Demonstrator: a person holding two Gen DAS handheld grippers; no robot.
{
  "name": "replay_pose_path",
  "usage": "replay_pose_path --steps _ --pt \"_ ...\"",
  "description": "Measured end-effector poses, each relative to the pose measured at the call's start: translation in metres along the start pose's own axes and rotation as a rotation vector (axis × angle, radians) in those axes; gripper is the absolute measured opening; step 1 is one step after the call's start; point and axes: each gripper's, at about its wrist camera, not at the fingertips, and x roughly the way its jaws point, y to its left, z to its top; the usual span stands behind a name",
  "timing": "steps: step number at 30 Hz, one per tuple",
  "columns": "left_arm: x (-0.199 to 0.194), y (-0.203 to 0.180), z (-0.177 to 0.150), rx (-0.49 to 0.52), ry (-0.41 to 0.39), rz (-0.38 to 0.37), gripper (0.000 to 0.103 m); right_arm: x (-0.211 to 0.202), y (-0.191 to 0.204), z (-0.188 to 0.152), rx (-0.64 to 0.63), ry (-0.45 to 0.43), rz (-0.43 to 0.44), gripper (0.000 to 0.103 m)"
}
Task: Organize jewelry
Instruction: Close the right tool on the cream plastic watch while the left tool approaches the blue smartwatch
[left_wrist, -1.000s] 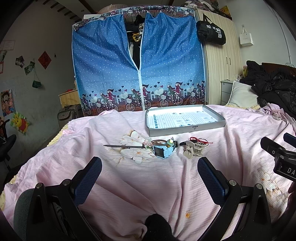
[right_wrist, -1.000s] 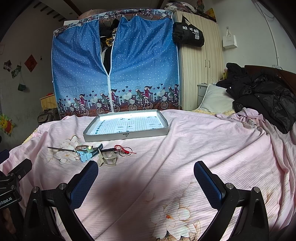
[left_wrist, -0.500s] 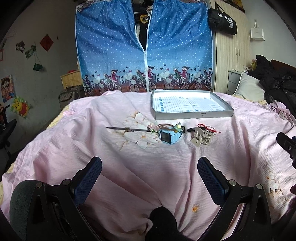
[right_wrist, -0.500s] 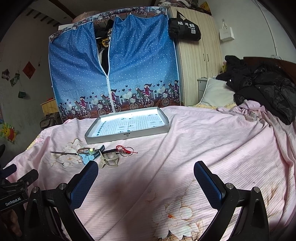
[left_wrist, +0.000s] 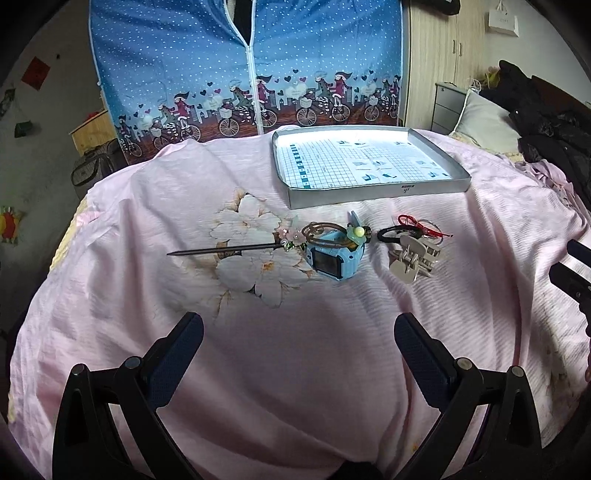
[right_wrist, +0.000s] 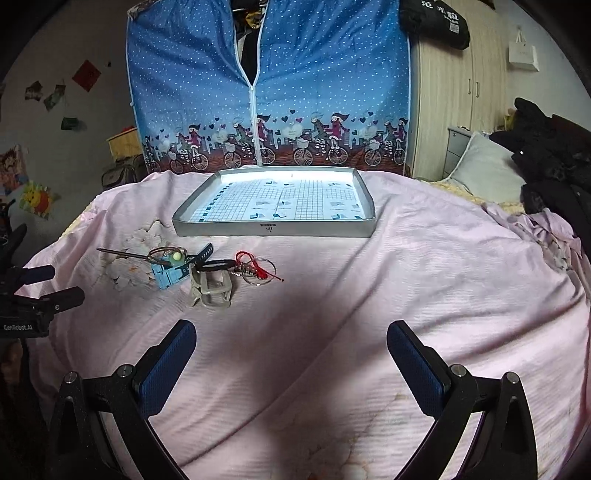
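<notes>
In the left wrist view, a dark hairpin stick (left_wrist: 221, 250) is seen lying flat on the pink bedsheet (left_wrist: 295, 350), its long axis running left to right, the pointed tip to the left and the flowered end beside a blue watch (left_wrist: 332, 260). A beige claw clip (left_wrist: 413, 258) lies just right of the watch, with a black hair tie (left_wrist: 393, 233) and a red cord bracelet (left_wrist: 421, 226) behind it. The left gripper (left_wrist: 298, 339) is held low over the sheet, short of the pile, its fingers spread wide with nothing between them. Beyond the pile, a shallow grey tray (left_wrist: 376, 192) is set on the bed; only a printed grid sheet is seen in it.

In the right wrist view, the same pile is seen to the left, the hairpin stick (right_wrist: 122, 253) pointing left. The right gripper (right_wrist: 291, 343) is held above bare sheet, well right of the pile, fingers wide apart and empty. The tray (right_wrist: 275, 229) lies ahead.
</notes>
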Motion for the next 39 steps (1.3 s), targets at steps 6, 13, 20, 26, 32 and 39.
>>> replay_pose_path --steps 6,13,20,26,32,39 --pt "0.042 0.016 0.025 0.013 0.031 -0.054 0.101 0.041 0.013 0.023 -0.047 0.016 0.049 0.103" --pt "0.075 0.031 0.03 -0.017 0.1 -0.106 0.101 0.089 0.023 0.022 -0.077 0.082 0.175 0.089" --pt "0.103 0.036 0.037 -0.039 0.156 -0.181 0.101 0.118 0.011 0.006 -0.012 0.187 0.304 0.072" --pt "0.112 0.032 0.043 0.004 0.139 -0.235 0.101 0.126 0.022 0.01 -0.029 0.201 0.381 0.072" --pt "0.119 0.022 0.045 0.063 0.124 -0.268 0.098 0.136 0.017 0.018 0.034 0.185 0.437 0.066" --pt "0.133 0.003 0.042 0.181 0.131 -0.243 0.089 0.146 0.029 0.027 0.002 0.195 0.433 0.063"
